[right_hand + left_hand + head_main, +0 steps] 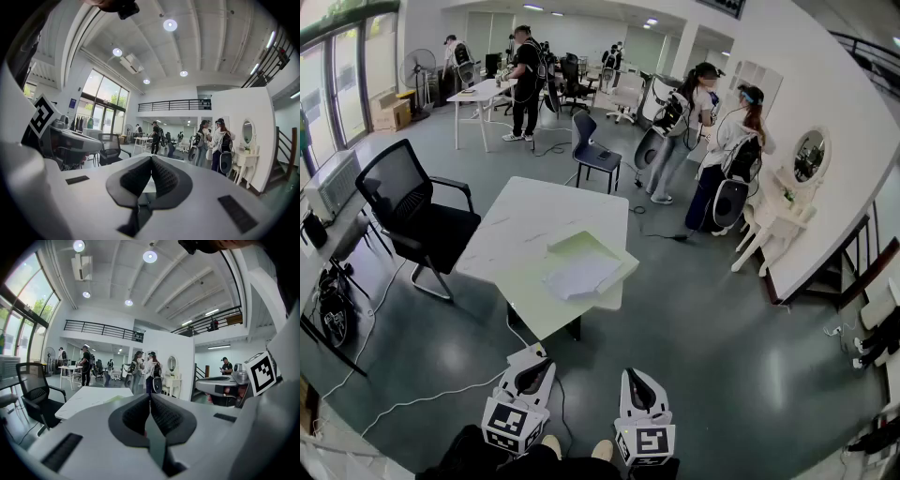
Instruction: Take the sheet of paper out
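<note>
A white sheet of paper (580, 276) lies on a pale green folder (583, 249) at the near right corner of the white table (523, 231). Both grippers hang low in the head view, well short of the table and above the floor. My left gripper (532, 378) is shut with nothing between its pads; in the left gripper view its black pads (150, 414) meet and the table (92, 397) shows beyond. My right gripper (639, 389) is shut and empty too, its pads (151, 176) touching in the right gripper view.
A black office chair (414, 215) stands at the table's left side. A blue chair (593, 151) stands beyond the table. Two people (712, 141) stand at the right by a white vanity with mirror (797, 178). Cables trail over the grey floor (422, 394) near my feet.
</note>
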The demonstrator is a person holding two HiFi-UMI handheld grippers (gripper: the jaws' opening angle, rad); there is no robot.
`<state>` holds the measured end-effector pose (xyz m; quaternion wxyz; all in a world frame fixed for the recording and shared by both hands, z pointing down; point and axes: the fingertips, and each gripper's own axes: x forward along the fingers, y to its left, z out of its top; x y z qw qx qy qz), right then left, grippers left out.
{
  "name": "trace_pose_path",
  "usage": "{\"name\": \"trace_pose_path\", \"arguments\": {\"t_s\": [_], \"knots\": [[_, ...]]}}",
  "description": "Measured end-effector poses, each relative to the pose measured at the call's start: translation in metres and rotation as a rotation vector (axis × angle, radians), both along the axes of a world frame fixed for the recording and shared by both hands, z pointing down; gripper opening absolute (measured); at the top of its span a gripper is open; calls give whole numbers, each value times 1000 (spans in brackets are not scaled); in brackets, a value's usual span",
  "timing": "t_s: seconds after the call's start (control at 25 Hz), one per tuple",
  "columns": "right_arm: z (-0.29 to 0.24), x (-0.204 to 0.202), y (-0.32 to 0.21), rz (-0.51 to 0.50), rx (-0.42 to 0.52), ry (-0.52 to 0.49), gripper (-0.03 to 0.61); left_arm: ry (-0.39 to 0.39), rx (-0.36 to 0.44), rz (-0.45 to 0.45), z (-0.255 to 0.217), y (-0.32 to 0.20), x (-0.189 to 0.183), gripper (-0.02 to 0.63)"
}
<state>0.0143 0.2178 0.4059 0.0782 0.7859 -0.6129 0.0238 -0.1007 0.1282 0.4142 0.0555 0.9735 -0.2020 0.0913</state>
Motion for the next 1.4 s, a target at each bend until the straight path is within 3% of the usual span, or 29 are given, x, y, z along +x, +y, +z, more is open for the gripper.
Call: {"name": "trace_pose_path", "arguments": {"t_s": [0.48,0.8,1.4], "knots": [[-6,-1,-17,13,9,6,17,11,9,11,-8,-17,1,28],[12,32,-36,22,-11,2,17,5,1,11,7,-42,33,28],[46,157,-206,-99,-48,-64,17,-53,-42,-115,37,-195,147,28]]}}
